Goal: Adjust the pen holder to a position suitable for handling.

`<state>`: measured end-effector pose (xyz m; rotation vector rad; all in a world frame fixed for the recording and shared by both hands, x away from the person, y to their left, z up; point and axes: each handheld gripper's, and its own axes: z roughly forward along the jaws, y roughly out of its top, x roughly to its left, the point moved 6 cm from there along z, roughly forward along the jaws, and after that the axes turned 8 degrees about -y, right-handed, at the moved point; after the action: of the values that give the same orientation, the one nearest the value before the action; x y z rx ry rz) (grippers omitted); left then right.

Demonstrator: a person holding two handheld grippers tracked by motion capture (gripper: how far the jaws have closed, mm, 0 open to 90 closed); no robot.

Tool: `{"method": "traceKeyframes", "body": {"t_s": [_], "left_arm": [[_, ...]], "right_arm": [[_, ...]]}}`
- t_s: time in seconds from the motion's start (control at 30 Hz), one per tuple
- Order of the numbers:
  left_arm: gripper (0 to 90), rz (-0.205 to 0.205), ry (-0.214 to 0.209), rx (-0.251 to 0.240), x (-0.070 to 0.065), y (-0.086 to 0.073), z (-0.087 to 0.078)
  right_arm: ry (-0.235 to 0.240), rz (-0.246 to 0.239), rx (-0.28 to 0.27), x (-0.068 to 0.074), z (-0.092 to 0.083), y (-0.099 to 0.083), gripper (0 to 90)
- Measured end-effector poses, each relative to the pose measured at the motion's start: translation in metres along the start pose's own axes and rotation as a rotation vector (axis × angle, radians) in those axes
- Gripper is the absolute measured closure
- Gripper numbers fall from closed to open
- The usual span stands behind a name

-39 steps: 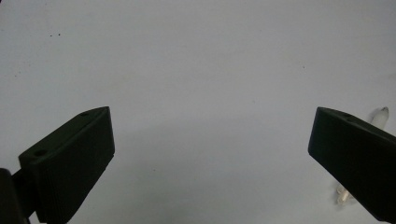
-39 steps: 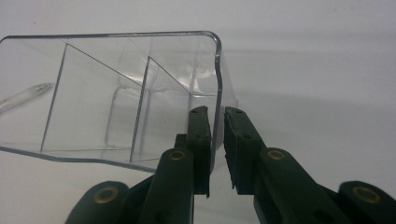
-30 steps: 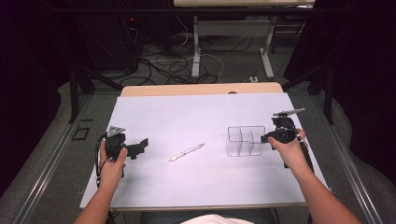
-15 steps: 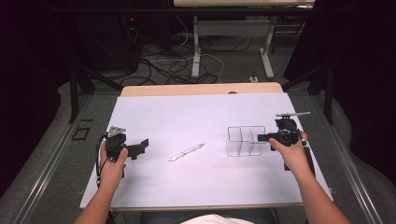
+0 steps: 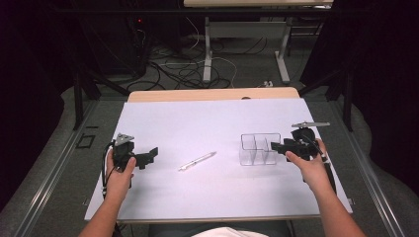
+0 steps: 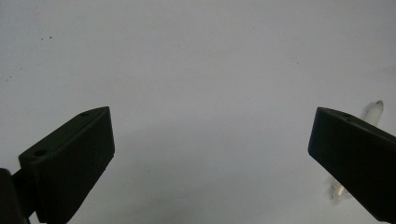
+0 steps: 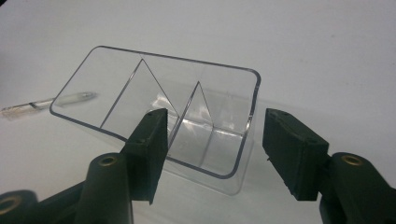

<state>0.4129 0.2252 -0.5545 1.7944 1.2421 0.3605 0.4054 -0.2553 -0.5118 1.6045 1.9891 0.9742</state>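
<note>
Now your right gripper (image 7: 212,154) fingers, just opening, straddle the near end wall of the clear, three-compartment plastic organiser (image 7: 159,112) without pressing it. Left gripper (image 5: 148,155) fingers gape empty; the slim translucent pen (image 5: 197,161) lies beyond their tips, nearer that hand.

Divided box (image 5: 260,148): clear plastic, colourless (the white shows through its walls).
Pen (image 5: 197,161): translucent, whitish.
Table cover (image 5: 197,118): plain white.
Table edge (image 5: 212,94): light wood.
Left gripper (image 5: 148,156): black, grey plate.
Right gripper (image 5: 276,146): black, brass-coloured screws.

Both tools (image 5: 150,154) (image 5: 276,146) agape, hands low
</note>
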Motion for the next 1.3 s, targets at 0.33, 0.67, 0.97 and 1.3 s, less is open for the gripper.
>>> {"method": "traceKeyframes", "body": {"t_s": [0.33, 0.67, 0.97, 1.3], "left_arm": [[0.3, 0.013, -0.062, -0.008, -0.014, 0.005, 0.002], [0.3, 0.081, -0.121, -0.003, -0.036, 0.009, 0.005], [0.9, 0.177, -0.154, 0.019, -0.059, 0.013, 0.013], [12.6, 0.239, -0.187, 0.074, -0.080, 0.022, 0.028]], "right_arm": [[0.017, -0.049, -0.084, -0.001, -0.011, 0.002, 19.4], [-0.070, -0.078, -0.135, -0.020, -0.019, -0.013, 10.6], [-0.104, -0.068, -0.133, -0.037, -0.004, -0.030, 0.8], [-0.115, -0.109, -0.148, -0.032, -0.002, -0.028, 0.0]]}}
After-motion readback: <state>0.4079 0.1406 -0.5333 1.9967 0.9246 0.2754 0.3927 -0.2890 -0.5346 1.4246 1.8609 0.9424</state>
